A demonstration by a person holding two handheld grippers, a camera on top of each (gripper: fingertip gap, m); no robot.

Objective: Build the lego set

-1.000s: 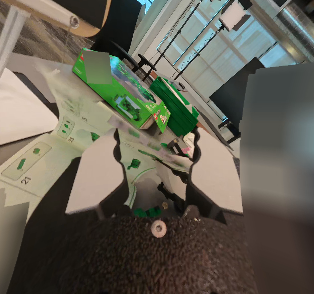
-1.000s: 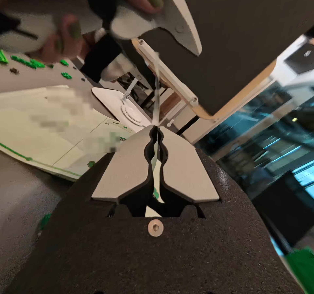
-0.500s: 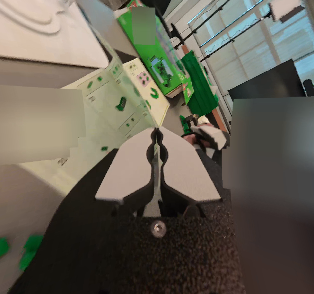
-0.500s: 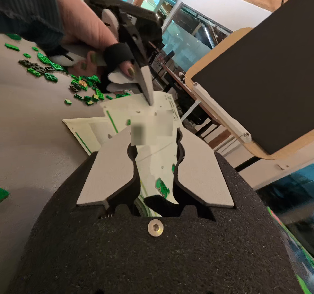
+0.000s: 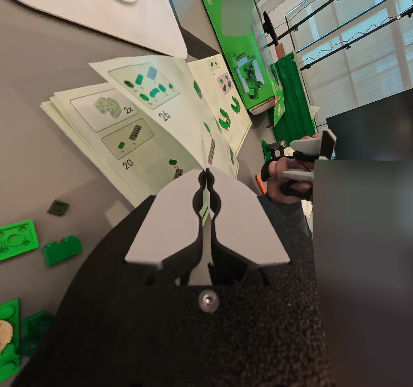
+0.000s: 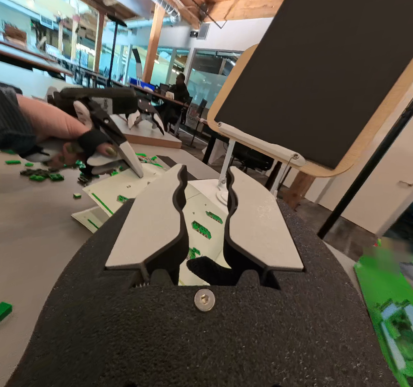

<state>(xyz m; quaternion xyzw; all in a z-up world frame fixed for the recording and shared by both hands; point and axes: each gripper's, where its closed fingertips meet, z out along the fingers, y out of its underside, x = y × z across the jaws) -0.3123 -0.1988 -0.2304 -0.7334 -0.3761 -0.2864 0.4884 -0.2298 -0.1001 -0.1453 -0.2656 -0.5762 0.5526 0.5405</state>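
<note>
The instruction booklet [image 5: 107, 130] lies open on the grey table [image 5: 33, 85]. My left gripper [image 5: 206, 170] is shut on the edge of one booklet page [image 5: 178, 112] and holds it lifted and curved over the booklet. In the right wrist view the left gripper [image 6: 139, 173] pinches that page at the booklet's [image 6: 201, 217] far side. My right gripper [image 6: 206, 174] is open and empty, low over the booklet's near pages. It also shows in the left wrist view [image 5: 300, 160], held by a hand. Loose green bricks [image 5: 61, 249] lie beside the left gripper.
A green set box [image 5: 241, 47] lies beyond the booklet, with a green bin [image 5: 290, 98] behind it. A black board [image 6: 312, 74] on a white stand base [image 6: 207, 188] leans over the table's far edge. Several small green and dark pieces [image 6: 44, 176] are scattered near the left hand. My right fingertips sit around 15 cm from my left ones.
The right gripper was shut on the page, then opened and drew back. The left gripper was open, then shut on the page and has carried it over the booklet.
</note>
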